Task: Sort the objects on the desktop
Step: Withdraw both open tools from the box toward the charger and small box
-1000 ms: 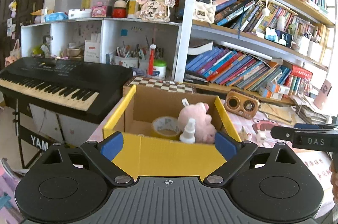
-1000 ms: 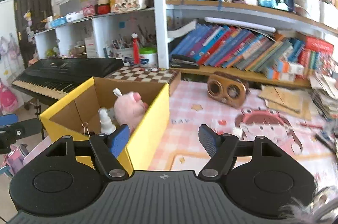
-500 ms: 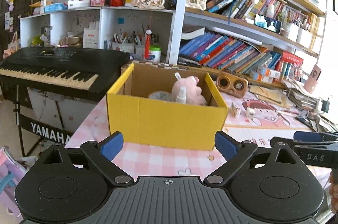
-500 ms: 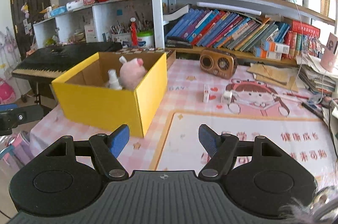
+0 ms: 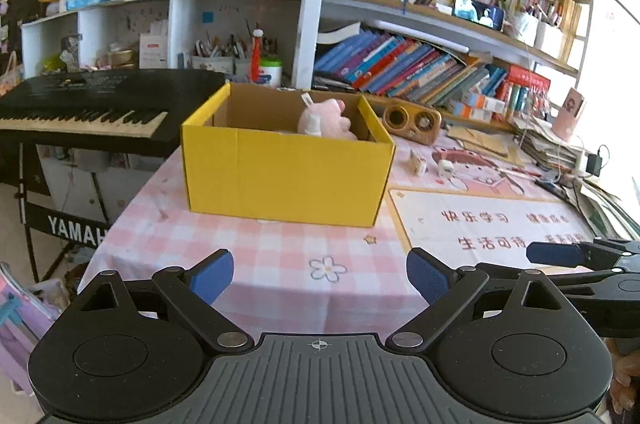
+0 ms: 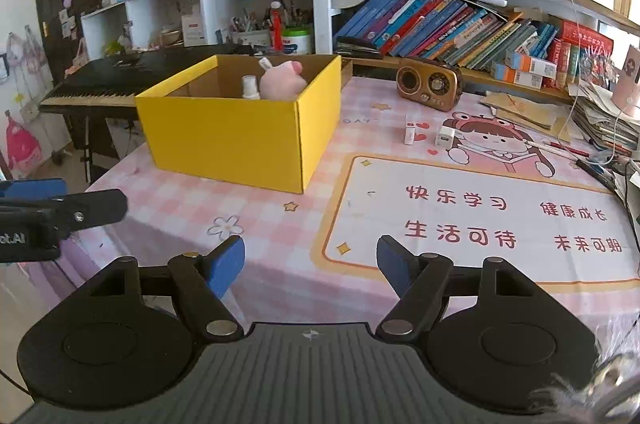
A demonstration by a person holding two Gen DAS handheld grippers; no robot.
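A yellow cardboard box (image 5: pixel 286 175) (image 6: pixel 240 139) stands on the pink checked tablecloth (image 5: pixel 280 256). Inside it a pink plush pig (image 5: pixel 326 117) (image 6: pixel 282 83) and a small white spray bottle (image 5: pixel 314 123) (image 6: pixel 250 87) show above the rim. My left gripper (image 5: pixel 320 276) is open and empty, held back from the box near the table's front edge. My right gripper (image 6: pixel 310 260) is open and empty over the front of the printed mat (image 6: pixel 480 216). A small white tube (image 6: pixel 410 131) and a white charger plug (image 6: pixel 445 137) stand on the table right of the box.
A brown retro radio (image 6: pixel 430 83) sits behind the mat. Stacks of papers and cables (image 6: pixel 604 127) crowd the right edge. A black keyboard (image 5: pixel 84 103) stands left of the table. Bookshelves (image 5: pixel 420 63) line the back.
Both grippers have pulled back and away from the box towards the table's front edge; the box now looks smaller and farther. Both have stayed open and empty.
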